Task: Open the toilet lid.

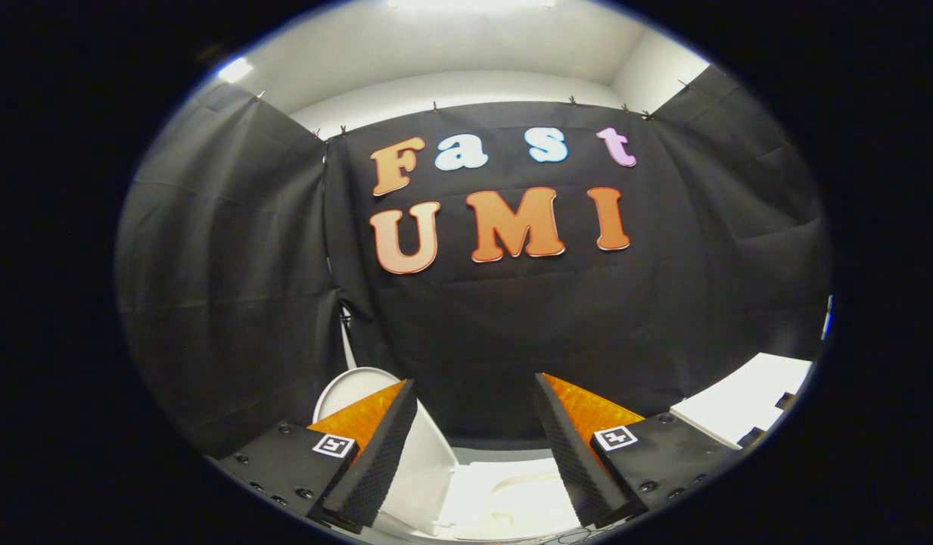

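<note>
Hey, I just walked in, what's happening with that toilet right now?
A person is holding a gripper above a white toilet in a booth walled with black cloth. The toilet lid already stands raised, behind the left finger, and the seat and bowl show between the fingers. The fingers are spread apart and hold nothing, so the opening looks done.

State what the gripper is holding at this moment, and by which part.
Nothing. The gripper is open, its fingers apart with only air between them; the raised toilet lid stands beyond its left finger.
</note>
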`<state>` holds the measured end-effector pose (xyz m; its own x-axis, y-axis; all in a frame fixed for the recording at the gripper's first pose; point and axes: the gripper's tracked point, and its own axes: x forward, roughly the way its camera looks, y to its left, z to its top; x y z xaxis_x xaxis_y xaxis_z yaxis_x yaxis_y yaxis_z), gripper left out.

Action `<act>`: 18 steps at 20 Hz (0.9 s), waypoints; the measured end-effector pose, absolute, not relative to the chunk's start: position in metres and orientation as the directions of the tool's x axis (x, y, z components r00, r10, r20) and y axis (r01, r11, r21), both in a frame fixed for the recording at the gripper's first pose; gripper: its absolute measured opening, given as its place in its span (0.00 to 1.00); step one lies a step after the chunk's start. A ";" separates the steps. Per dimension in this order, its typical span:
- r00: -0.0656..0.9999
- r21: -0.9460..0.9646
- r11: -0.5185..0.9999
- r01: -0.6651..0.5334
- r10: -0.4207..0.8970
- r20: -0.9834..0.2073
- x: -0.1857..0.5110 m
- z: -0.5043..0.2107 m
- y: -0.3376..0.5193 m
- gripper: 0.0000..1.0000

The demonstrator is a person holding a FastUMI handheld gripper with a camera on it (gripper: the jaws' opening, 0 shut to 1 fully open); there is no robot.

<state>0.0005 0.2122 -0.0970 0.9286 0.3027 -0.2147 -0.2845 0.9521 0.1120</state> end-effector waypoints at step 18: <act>0.959 0.114 0.978 -0.175 0.195 -0.206 0.012 -0.092 0.139 0.98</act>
